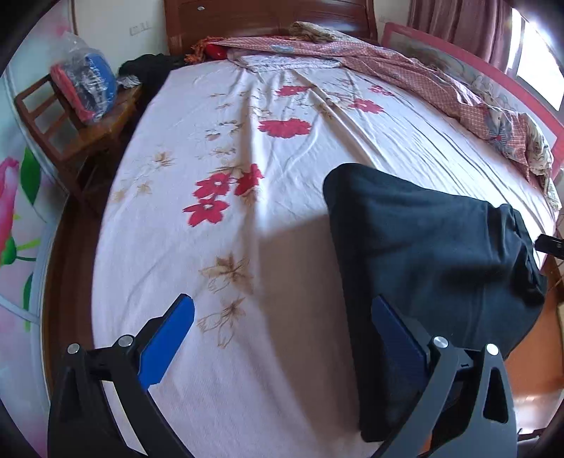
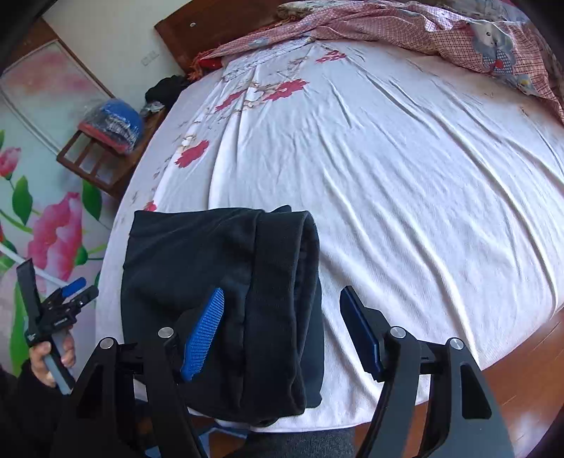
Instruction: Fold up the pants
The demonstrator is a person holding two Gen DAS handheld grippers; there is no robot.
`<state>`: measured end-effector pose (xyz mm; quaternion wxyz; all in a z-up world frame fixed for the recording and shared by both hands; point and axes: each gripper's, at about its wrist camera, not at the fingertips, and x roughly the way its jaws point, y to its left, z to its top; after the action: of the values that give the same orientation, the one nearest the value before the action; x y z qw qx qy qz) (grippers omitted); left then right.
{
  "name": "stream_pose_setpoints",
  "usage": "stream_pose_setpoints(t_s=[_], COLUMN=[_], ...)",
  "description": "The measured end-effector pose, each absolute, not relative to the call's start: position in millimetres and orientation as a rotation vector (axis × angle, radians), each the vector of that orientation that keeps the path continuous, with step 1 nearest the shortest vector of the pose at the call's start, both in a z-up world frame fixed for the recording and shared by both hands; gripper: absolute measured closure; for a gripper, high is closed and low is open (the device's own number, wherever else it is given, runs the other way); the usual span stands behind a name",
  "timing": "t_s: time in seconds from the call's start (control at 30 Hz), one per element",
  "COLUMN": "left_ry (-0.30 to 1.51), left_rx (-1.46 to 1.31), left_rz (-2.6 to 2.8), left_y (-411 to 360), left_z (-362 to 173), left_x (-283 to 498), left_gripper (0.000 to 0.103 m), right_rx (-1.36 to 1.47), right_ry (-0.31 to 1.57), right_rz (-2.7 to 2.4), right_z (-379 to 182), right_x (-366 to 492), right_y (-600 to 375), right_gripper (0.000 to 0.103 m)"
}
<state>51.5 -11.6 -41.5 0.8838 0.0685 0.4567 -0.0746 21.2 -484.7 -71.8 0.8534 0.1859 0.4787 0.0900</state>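
Pants [image 2: 218, 299], dark navy/black, sit folded into a compact stack at the near edge of the bed [image 2: 405, 176], on the white floral sheet [image 1: 229, 197]. Folded layers show as rolled edges along the stack's right side in the right wrist view. Near end of the stack hangs slightly past the mattress edge.

Left gripper [image 1: 285, 338]: jaws spread wide, nothing between them but bare sheet. Its right finger sits just beside the left edge of the stack; contact unclear. Same gripper shows at far left of the right wrist view, held in the person's hand [image 2: 46, 356], off the side of the bed.

Right gripper [image 2: 282, 331]: jaws also wide apart, holding nothing. Left finger is over the pants, right finger over the sheet, so the stack's right edge lies between them, not clamped.

Background: crumpled red checked blanket [image 1: 440, 84] along the far and right side of the bed, wooden headboard [image 1: 268, 17], wooden chair [image 1: 74, 130] left of the bed with a bagged bundle of clothes [image 1: 84, 84] on it.
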Motion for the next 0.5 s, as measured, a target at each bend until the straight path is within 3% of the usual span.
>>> stream_pose_setpoints(t_s=[0.27,0.37,0.5], left_ry=[1.053,1.09,1.15], left_rx=[0.166,0.14,-0.026], left_rz=[-0.184,-0.211,-0.317], left_y=[-38.5,-45.2,-39.2], left_z=[-67.8,-79.5,-90.8], left_x=[69.1,72.1,78.0], left_gripper=[0.002,0.002,0.002], right_rx=[0.473,0.506,0.602], right_ry=[1.103,1.103,1.111], right_rz=[0.261,0.261,0.313], right_z=[-117.6,-125.6,-136.5], right_x=[39.9,40.1,40.5], right_y=[-473.2,-477.9,-484.5], right_gripper=[0.035,0.025,0.025])
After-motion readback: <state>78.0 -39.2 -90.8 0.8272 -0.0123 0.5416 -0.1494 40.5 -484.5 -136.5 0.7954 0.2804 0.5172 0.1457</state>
